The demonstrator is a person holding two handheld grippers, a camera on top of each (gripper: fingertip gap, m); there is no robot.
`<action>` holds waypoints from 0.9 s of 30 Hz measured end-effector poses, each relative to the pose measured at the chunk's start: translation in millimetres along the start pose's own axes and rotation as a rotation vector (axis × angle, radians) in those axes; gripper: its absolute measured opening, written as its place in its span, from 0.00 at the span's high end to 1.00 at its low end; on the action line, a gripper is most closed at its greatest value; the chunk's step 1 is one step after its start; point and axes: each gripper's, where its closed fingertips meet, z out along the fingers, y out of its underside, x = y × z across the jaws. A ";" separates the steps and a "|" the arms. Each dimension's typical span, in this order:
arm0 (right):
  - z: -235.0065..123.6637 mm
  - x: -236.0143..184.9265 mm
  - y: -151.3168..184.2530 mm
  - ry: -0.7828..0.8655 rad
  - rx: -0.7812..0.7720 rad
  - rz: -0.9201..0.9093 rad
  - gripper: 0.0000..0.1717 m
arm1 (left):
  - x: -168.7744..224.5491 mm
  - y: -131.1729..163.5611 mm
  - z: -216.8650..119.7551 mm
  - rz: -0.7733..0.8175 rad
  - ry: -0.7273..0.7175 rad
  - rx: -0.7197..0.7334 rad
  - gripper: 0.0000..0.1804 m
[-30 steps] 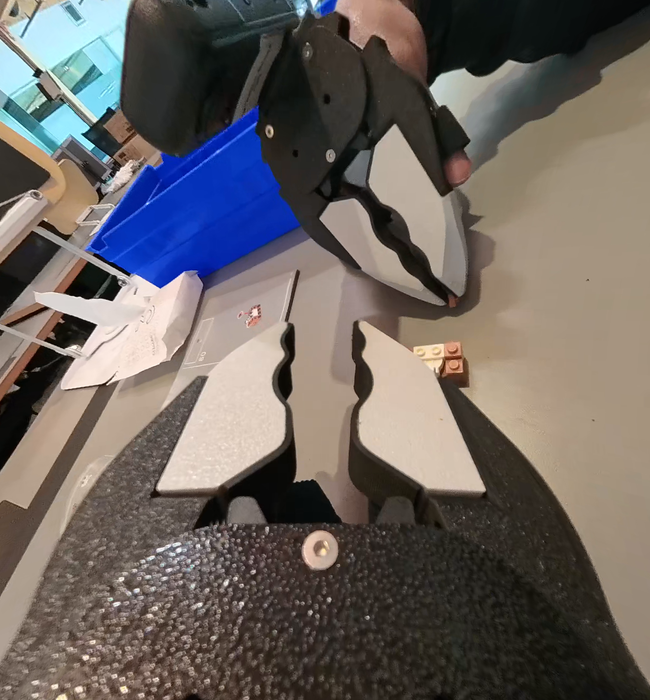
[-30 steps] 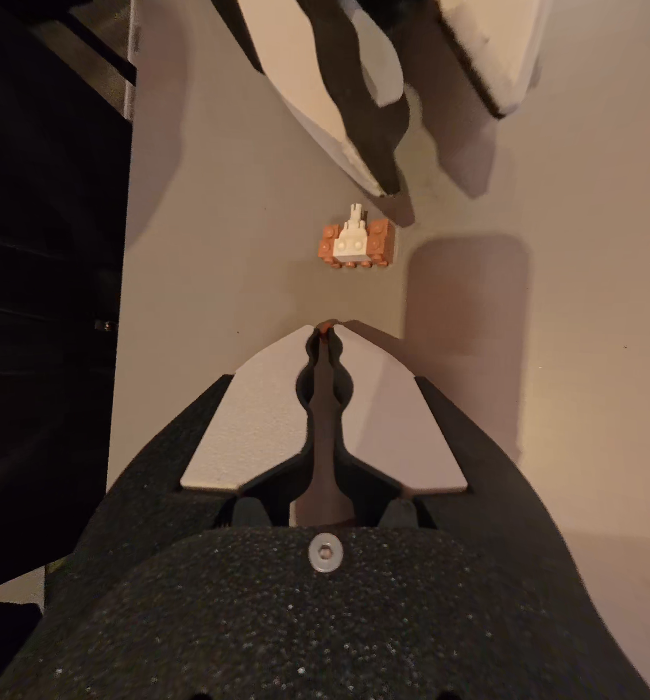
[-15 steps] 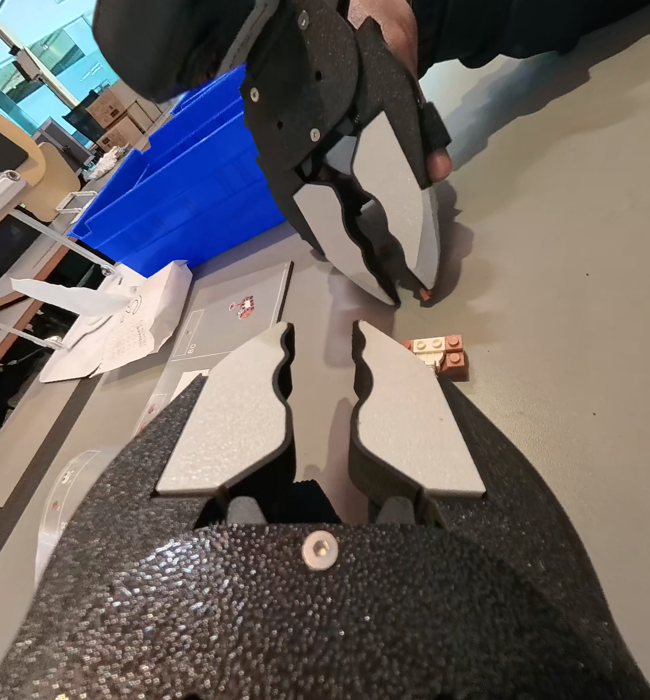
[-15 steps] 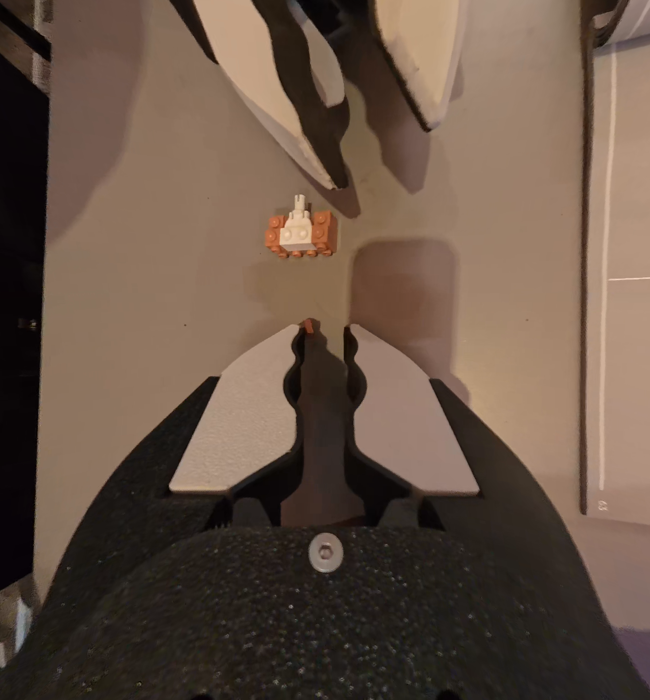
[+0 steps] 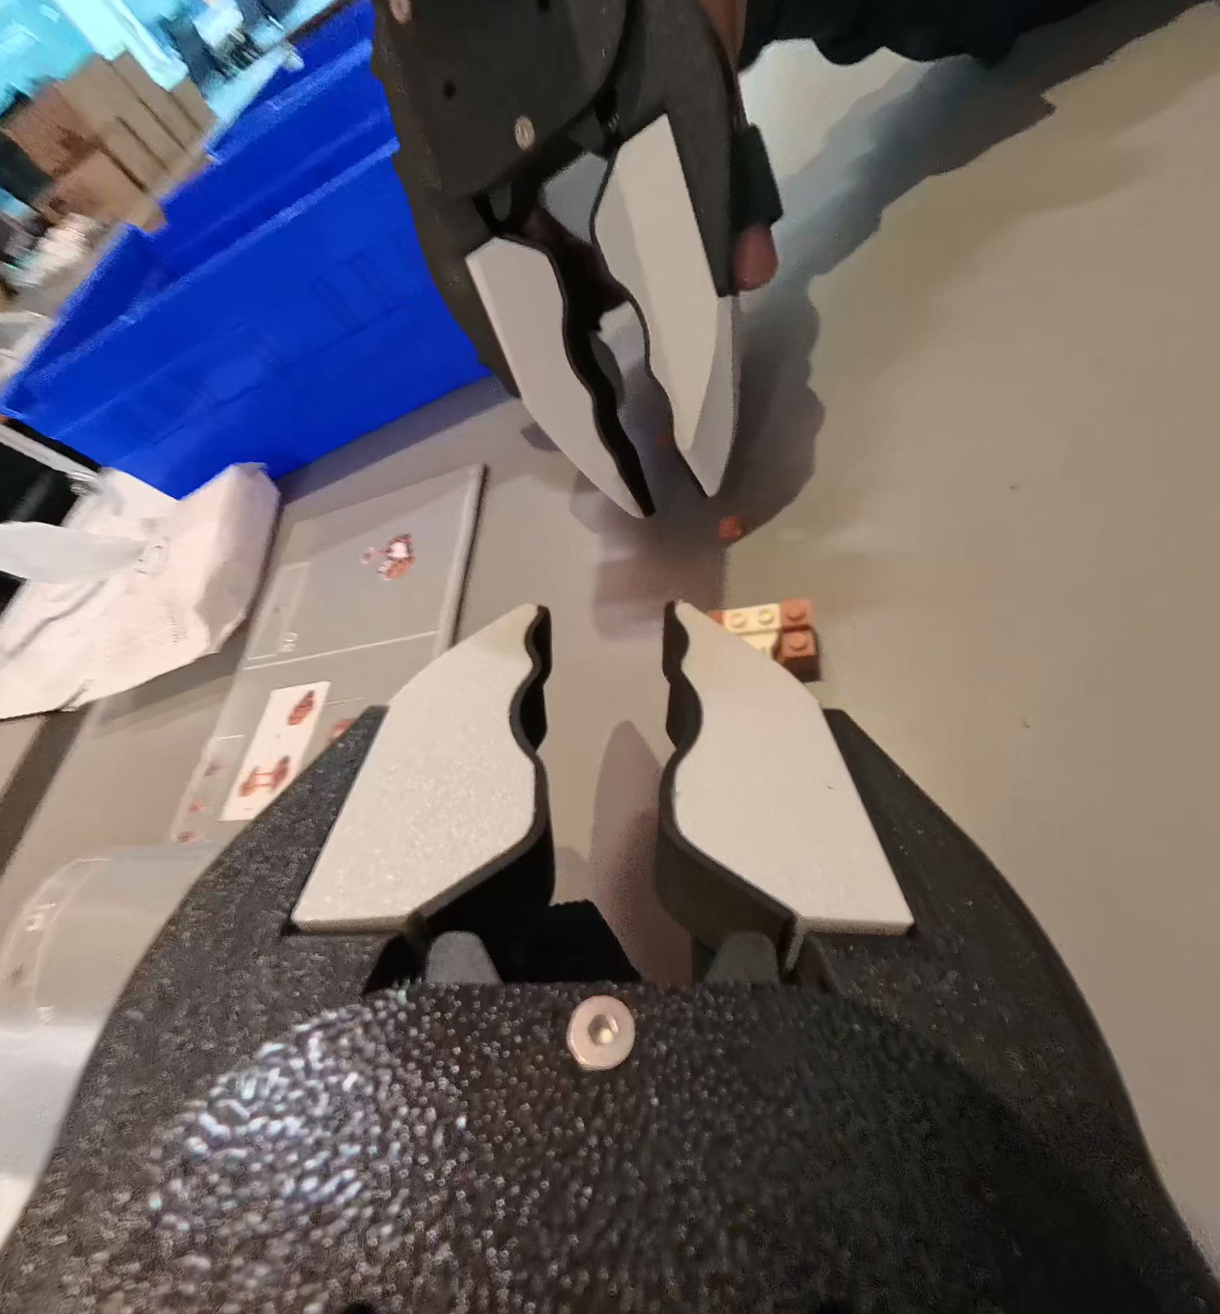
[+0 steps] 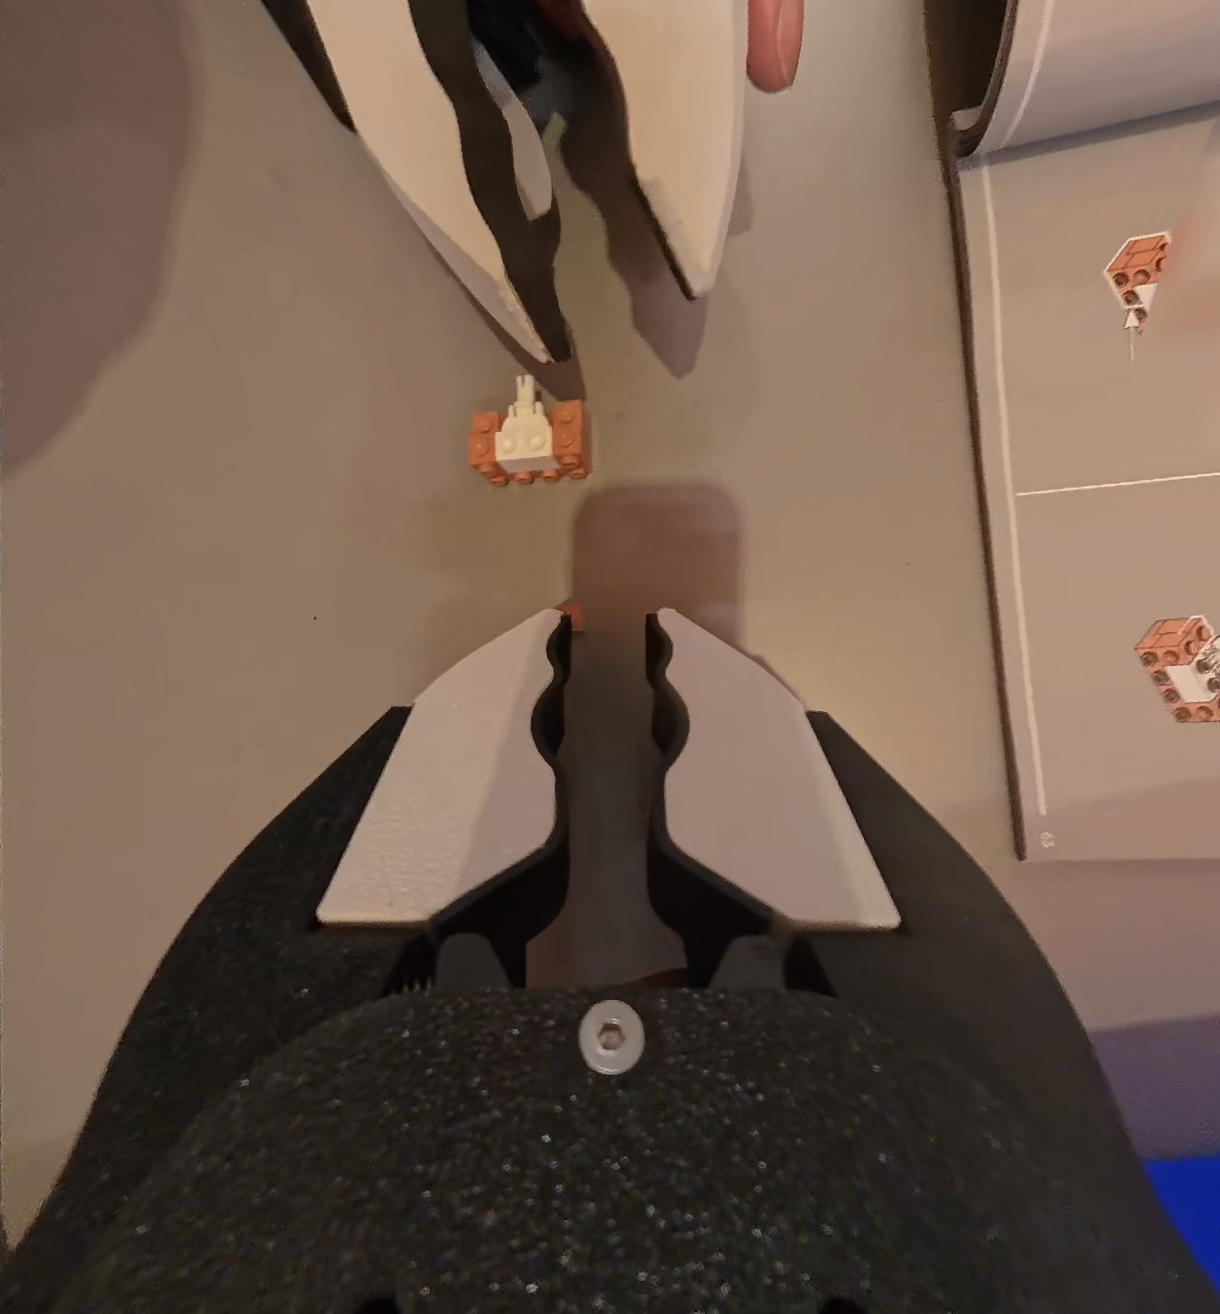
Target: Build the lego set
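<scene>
My left gripper (image 5: 607, 618) is open and empty, low over the grey table (image 5: 1020, 640). A small brown and cream brick assembly (image 5: 778, 633) sits just right of its right fingertip, and it also shows in the right wrist view (image 6: 529, 444). My right gripper (image 6: 606, 618) is open, with a tiny brown piece (image 6: 577, 617) beside its left fingertip and nothing pressed between the pads. In the left wrist view the right gripper (image 5: 678, 501) points down at the table, and the tiny brown piece (image 5: 729, 527) lies loose on the table just below its tips. The left gripper (image 6: 621, 327) shows opposite in the right wrist view.
Blue bins (image 5: 251, 298) stand at the back left. A grey instruction sheet (image 5: 379, 569) with brick pictures lies left of the grippers and also shows in the right wrist view (image 6: 1126, 498). A white paper bag (image 5: 116, 590) and a clear round container (image 5: 45, 960) lie farther left. About 7 centimeters separates my left fingertips from my right.
My right gripper was shut on the tiny brown piece at the table. It has opened and let the piece go, and the piece now lies on the table. The left gripper stays open.
</scene>
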 end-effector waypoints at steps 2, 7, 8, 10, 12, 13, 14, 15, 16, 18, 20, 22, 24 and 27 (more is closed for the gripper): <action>-0.1 -5.9 2.4 0.007 0.005 0.002 0.89 | 12.6 5.0 -0.4 -0.054 0.104 -0.035 0.82; 1.6 -14.1 5.8 0.060 0.042 0.029 0.89 | 28.8 16.7 0.5 -0.115 0.218 -0.131 0.78; 2.8 -15.1 6.9 0.069 0.048 0.036 0.89 | 32.7 18.3 1.3 -0.115 0.236 -0.150 0.77; 4.7 -16.1 9.4 0.090 0.058 0.048 0.89 | 40.3 20.2 3.3 -0.095 0.263 -0.182 0.76; 5.6 -15.9 10.5 0.108 0.074 0.059 0.90 | 46.5 19.3 5.9 -0.084 0.280 -0.198 0.76; 5.9 -14.7 10.5 0.120 0.083 0.064 0.90 | 48.6 17.5 7.2 -0.087 0.285 -0.197 0.76; 6.4 -13.0 10.9 0.132 0.085 0.066 0.90 | 49.3 16.9 8.8 -0.089 0.282 -0.201 0.76; 7.2 -11.7 11.6 0.140 0.082 0.065 0.90 | 49.3 16.4 10.2 -0.096 0.278 -0.205 0.76; 7.8 -10.8 11.7 0.146 0.078 0.062 0.90 | 49.1 16.3 11.3 -0.106 0.276 -0.210 0.76; 8.5 -9.3 10.1 0.154 0.086 0.061 0.91 | 49.0 16.7 11.8 -0.116 0.276 -0.216 0.77; 9.8 -9.4 9.6 0.155 0.086 0.061 0.91 | 48.4 17.0 12.0 -0.122 0.273 -0.218 0.78; 11.5 -8.7 10.3 0.168 0.075 0.049 0.93 | 47.7 17.5 12.4 -0.133 0.270 -0.224 0.79; 12.3 -8.8 9.8 0.178 0.069 0.038 0.93 | 47.4 18.2 12.9 -0.148 0.270 -0.231 0.80; 13.7 -9.1 8.0 0.189 0.068 0.029 0.94 | 47.6 18.3 13.4 -0.157 0.272 -0.235 0.81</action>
